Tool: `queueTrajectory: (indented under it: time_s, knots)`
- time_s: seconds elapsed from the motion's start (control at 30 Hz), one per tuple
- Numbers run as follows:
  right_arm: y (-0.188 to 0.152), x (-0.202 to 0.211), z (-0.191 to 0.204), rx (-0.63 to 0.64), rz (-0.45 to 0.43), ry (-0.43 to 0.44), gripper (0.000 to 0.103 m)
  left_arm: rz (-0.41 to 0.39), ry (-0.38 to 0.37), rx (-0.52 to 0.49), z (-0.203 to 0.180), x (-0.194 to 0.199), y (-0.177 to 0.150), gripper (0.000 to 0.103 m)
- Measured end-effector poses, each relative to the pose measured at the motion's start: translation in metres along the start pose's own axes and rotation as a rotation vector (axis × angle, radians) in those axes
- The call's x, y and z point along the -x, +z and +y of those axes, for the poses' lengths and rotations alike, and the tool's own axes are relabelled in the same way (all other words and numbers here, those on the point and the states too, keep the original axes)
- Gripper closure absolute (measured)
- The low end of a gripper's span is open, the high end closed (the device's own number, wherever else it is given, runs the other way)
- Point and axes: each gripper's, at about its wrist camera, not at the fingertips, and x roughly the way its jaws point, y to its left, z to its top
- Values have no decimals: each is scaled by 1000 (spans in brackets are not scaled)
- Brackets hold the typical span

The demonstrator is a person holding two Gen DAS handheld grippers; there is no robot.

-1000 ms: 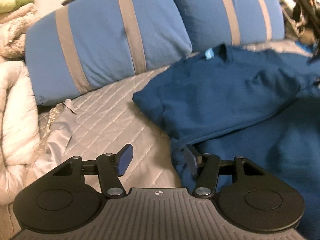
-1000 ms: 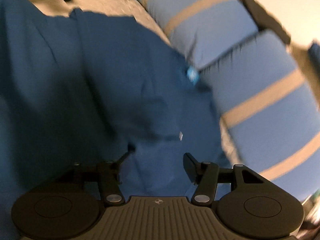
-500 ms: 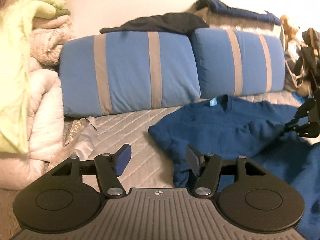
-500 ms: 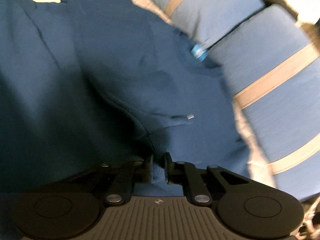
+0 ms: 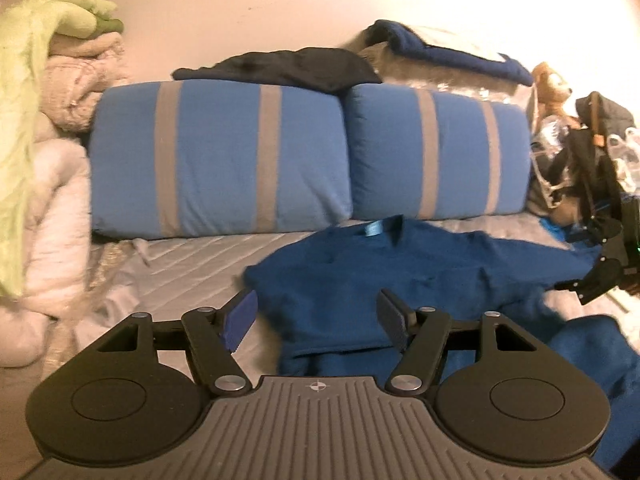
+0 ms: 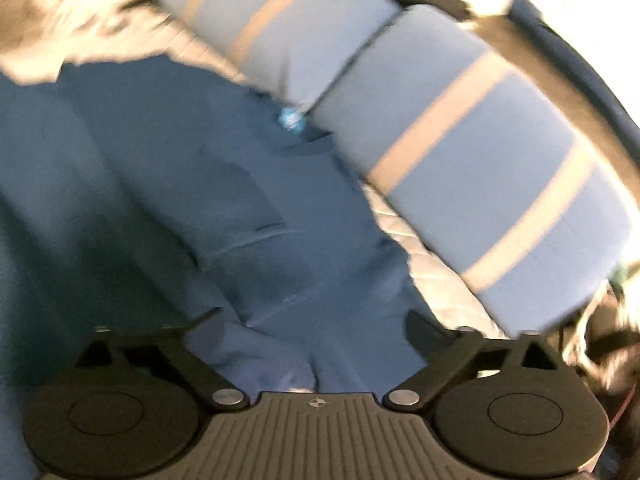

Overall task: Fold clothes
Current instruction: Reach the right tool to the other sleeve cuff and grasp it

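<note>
Open quilted bedspread point(image 5: 192, 268) left of the blue sweater point(image 5: 360, 292); striped pillows point(image 5: 224, 160) wall off the back.

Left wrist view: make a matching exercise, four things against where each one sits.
Things:
1. blue sweater
2. black garment
3. green cloth
4. teddy bear

Places:
A. top of the blanket pile, far left
B. spread on the quilted bed
C. far right, behind the pillows
D. draped over the striped pillows

Pairs: 1-B, 2-D, 3-A, 4-C
</note>
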Motion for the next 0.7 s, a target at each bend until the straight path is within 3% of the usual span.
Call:
queueTrajectory:
  time_s: [0.37, 0.7]
  knots:
    - [-72, 53, -59, -260, 27, -160, 0, 52, -84, -32, -49, -32, -10, 37]
    - [-169, 76, -126, -711, 86, -302, 3, 99, -142, -42, -77, -53, -26, 37]
